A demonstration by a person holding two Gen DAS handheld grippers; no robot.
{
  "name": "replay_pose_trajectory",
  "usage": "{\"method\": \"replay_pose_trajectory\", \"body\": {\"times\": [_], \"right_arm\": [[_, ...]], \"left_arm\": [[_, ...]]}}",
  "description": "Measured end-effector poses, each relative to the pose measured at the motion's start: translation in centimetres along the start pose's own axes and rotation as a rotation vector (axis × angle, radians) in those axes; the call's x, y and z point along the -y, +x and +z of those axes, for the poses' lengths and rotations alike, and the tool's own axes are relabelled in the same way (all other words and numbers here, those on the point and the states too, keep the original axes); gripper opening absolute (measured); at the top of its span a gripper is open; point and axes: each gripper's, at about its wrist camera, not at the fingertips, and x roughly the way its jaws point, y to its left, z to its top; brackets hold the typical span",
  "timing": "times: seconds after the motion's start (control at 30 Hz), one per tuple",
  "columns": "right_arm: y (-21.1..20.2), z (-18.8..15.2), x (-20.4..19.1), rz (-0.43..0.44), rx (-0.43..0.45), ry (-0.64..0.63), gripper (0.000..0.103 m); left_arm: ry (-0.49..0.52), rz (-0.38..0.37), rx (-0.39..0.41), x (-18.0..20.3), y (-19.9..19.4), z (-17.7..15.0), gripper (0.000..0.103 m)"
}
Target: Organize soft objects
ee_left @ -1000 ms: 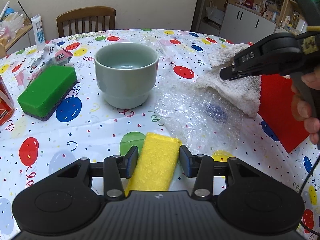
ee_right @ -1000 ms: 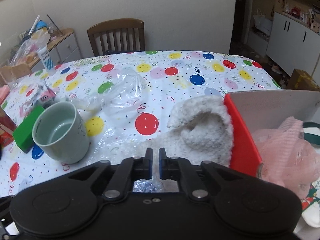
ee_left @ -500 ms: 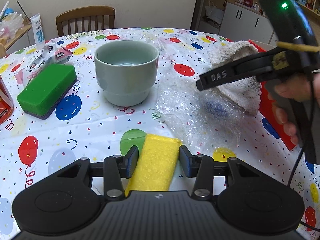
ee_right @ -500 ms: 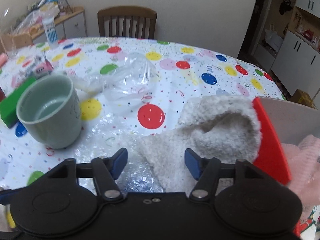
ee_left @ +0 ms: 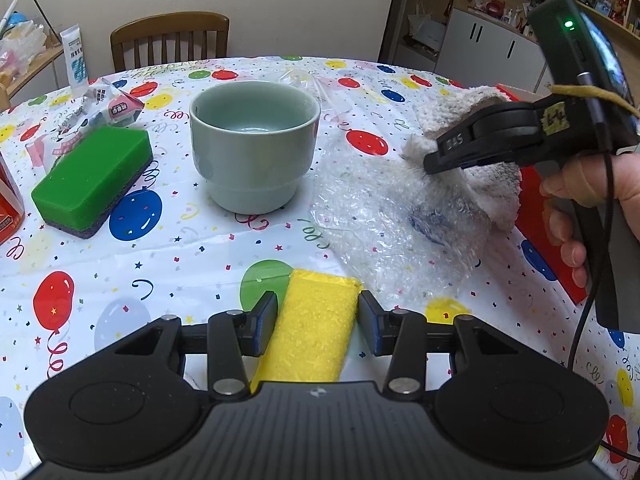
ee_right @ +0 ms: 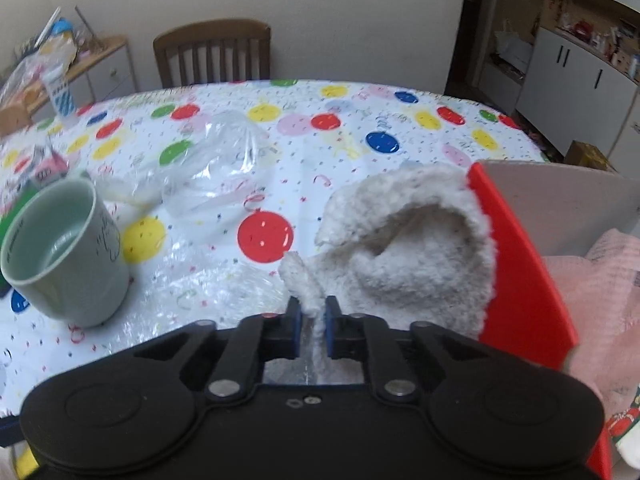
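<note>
A fluffy white cloth [ee_right: 404, 252] lies against the red box [ee_right: 524, 276] at the table's right. My right gripper [ee_right: 311, 320] is shut on the cloth's near edge; it also shows in the left wrist view [ee_left: 440, 160], with the cloth [ee_left: 492, 192] under it. My left gripper [ee_left: 318, 320] is open, its pads on either side of a yellow sponge [ee_left: 316, 328] lying on the tablecloth. A green sponge [ee_left: 92, 176] lies at the left. A pink soft item [ee_right: 600, 300] sits inside the red box.
A pale green cup [ee_left: 254, 144] stands mid-table. Bubble wrap [ee_left: 384, 236] lies between cup and cloth. A clear plastic bag [ee_right: 212, 168] lies further back. Small packets [ee_left: 108, 108] and a red container [ee_left: 8, 208] are at the left. A wooden chair [ee_left: 168, 40] stands behind.
My right gripper opened over the white cloth, then shut on its near edge. My left gripper and the yellow sponge have not moved.
</note>
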Motion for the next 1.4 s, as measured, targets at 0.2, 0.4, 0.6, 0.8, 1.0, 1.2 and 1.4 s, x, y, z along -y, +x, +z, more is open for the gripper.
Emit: {"method": "replay_pose_trajectory", "body": {"times": [0.2,0.4,0.6,0.8,1.0,1.2,1.4], "right_arm": [[-1.7,0.4,1.0,0.044,0.039,0.091,0.005],[-4.9,0.7,1.6,0.146,0.084,0.136,0.005],[-7.9,0.4,2.2,0.217,0.083,0.137,0.005],[-9.7,-4.4,1.5,0.277,-0.006,0.118,0.005],[-11.8,-7.8,1.5,0.311,-0.056,0.159,0.005],[-13.7,-9.4,2.4,0.301,-0.075,0.148,0.02],[-15.2,-9.8,3.5,0.277,-0.049,0.135,0.061]], "left_arm": [[-0.018,-0.001,-0.003,-0.2,0.0,0.1,0.042],[-0.027,0.007,0.004,-0.3,-0.4,0.1,0.042],[-0.028,0.014,0.01,-0.4,-0.9,0.1,0.041],[-0.043,0.031,0.007,-0.9,-1.4,-0.3,0.041],[-0.048,0.036,0.007,-1.0,-1.7,-0.4,0.041],[-0.045,0.035,0.004,-1.1,-1.8,-0.6,0.041],[-0.041,0.031,0.003,-1.1,-1.9,-0.6,0.041]]}}
